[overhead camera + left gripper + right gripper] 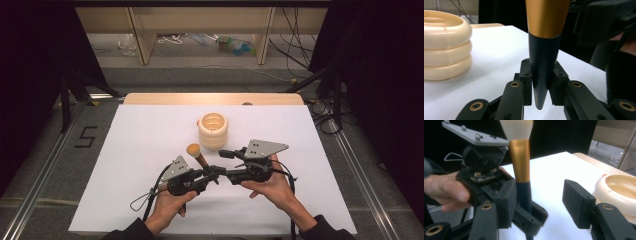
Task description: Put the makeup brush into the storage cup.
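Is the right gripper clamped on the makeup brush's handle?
No: in the right gripper view its jaws stand apart, and the left gripper pinches the makeup brush.

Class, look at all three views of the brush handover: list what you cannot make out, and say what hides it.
- Brush bristles: cut off by the top edge in the left gripper view; tips cut off in the right gripper view.
- Handle lettering: too small to read.
- Inside of the ringed pot: its bottom is hidden by its own wall in the high view.
- Brush tail end: hidden in the high view by the left gripper.
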`<state>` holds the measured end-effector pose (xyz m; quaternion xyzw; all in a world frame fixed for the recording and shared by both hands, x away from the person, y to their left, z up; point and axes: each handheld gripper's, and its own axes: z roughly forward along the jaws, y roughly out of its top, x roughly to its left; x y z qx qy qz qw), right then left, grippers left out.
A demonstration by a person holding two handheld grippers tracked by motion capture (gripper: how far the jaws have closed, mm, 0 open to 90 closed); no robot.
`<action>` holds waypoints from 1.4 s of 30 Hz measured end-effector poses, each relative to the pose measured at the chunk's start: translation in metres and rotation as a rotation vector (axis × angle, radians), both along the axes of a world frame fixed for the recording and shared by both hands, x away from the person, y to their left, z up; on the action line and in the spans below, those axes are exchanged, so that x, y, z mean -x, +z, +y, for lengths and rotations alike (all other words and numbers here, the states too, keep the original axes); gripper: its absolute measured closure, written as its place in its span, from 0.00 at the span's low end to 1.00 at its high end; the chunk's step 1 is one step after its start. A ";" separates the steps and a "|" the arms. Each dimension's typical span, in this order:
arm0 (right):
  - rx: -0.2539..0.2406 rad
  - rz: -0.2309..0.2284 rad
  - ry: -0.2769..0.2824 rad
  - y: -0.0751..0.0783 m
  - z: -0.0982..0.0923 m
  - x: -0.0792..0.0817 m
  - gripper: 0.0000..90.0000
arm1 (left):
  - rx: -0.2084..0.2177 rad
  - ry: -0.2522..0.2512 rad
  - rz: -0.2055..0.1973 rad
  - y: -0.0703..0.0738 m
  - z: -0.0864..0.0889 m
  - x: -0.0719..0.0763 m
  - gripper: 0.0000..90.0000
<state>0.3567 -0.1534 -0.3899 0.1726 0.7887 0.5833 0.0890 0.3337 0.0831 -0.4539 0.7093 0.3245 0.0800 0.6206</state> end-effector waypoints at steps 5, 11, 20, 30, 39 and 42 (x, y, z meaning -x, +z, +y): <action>0.009 0.024 -0.027 0.006 -0.014 0.004 0.46 | -0.023 0.046 -0.005 0.001 0.011 -0.006 0.84; 0.031 0.004 -0.101 0.003 -0.035 0.010 0.45 | -0.039 0.091 -0.002 0.003 0.022 -0.014 0.84; 0.095 -0.008 -0.278 -0.014 -0.079 0.027 0.38 | -0.079 0.105 -0.015 0.002 0.029 -0.021 0.84; 0.103 0.011 -0.354 -0.025 -0.098 0.034 0.30 | -0.106 0.145 -0.024 0.004 0.036 -0.032 0.84; 0.095 0.026 -0.375 -0.033 -0.106 0.040 0.28 | -0.117 0.175 -0.037 0.013 0.036 -0.041 0.84; 0.114 0.045 -0.382 -0.033 -0.109 0.043 0.28 | -0.113 0.188 -0.040 0.019 0.036 -0.045 0.84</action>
